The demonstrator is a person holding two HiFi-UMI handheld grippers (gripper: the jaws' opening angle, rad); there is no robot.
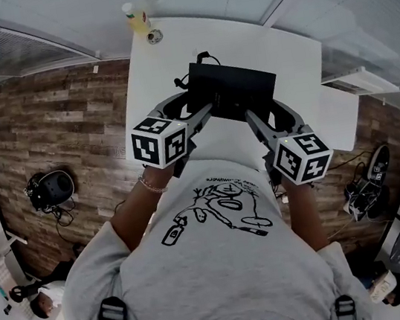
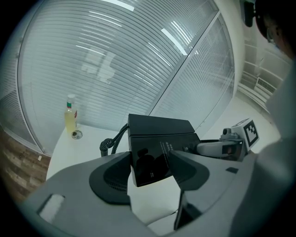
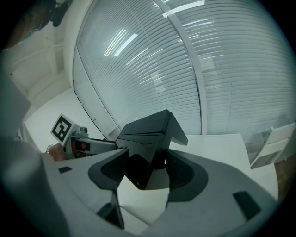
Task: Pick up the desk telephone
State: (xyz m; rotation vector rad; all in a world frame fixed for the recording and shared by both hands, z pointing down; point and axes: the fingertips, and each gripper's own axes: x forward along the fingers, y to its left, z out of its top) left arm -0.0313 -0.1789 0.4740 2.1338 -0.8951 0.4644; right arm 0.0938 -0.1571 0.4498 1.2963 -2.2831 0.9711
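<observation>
Partly covered, desk telephone (image 1: 233, 86), keypad indistinct

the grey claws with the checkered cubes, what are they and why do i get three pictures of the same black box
They are hand-held tools, not a robot: a person holds a grey two-jaw left gripper and right gripper; the patterned cubes belong to them. The head view looks down from a camera on the person's head. The other two come from cameras riding on each gripper. The box is a black desk telephone, clamped from both sides over a white table. A bottle of yellow liquid stands at its far end.
</observation>
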